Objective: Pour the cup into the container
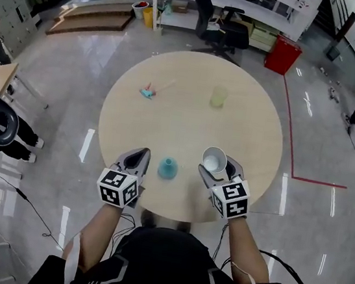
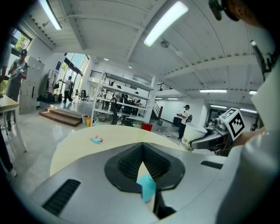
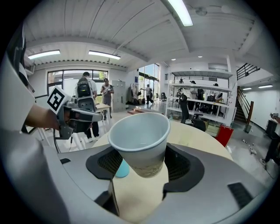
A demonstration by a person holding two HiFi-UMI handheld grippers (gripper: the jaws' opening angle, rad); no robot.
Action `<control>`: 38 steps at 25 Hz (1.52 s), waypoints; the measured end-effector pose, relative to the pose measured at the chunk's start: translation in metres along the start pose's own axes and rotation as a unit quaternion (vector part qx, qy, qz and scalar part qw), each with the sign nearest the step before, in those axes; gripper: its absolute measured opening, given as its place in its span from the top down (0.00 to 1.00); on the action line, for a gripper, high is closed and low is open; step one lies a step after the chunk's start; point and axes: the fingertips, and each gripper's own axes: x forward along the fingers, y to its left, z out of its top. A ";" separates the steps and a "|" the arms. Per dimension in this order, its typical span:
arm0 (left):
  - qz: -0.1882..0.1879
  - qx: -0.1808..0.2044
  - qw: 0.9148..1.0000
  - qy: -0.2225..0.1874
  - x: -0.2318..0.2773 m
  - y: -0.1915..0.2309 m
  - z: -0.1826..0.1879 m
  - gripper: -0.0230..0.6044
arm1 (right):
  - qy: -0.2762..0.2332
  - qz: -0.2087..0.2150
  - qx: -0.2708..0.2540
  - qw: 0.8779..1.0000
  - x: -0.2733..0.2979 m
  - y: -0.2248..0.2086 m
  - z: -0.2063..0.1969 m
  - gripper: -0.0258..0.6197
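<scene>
A white paper cup (image 1: 214, 158) hangs tilted above the near right part of the round wooden table (image 1: 167, 123), with my right gripper (image 1: 218, 170) shut on its lower half. The right gripper view shows the cup (image 3: 140, 139) between the dark pads of the right gripper (image 3: 144, 165), its mouth turned towards the camera; I cannot make out any contents. A translucent yellow-green container (image 1: 218, 96) stands upright at the far right of the table. My left gripper (image 1: 142, 154) hovers at the near left, its tips together and nothing held; its own view shows the left gripper (image 2: 142, 146) the same way.
A small teal cone-shaped thing (image 1: 167, 167) stands on the table between the two grippers. A little teal and pink object (image 1: 148, 92) lies at the far left. Beyond the table are an office chair (image 1: 223, 29), a red bin (image 1: 283, 54) and shelving.
</scene>
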 end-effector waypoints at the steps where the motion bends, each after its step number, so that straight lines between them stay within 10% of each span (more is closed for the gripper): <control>1: 0.000 0.001 1.000 -0.003 0.000 0.000 0.001 0.98 | 0.000 0.001 -0.003 1.000 0.001 0.000 0.001 0.49; 16: 0.027 0.010 1.000 0.000 -0.003 0.021 -0.020 0.98 | 0.099 0.024 -0.139 0.985 0.053 0.035 -0.014 0.49; 38: 0.009 0.005 0.999 0.047 0.019 0.025 -0.079 0.98 | 0.228 -0.005 -0.325 0.918 0.099 0.053 -0.070 0.49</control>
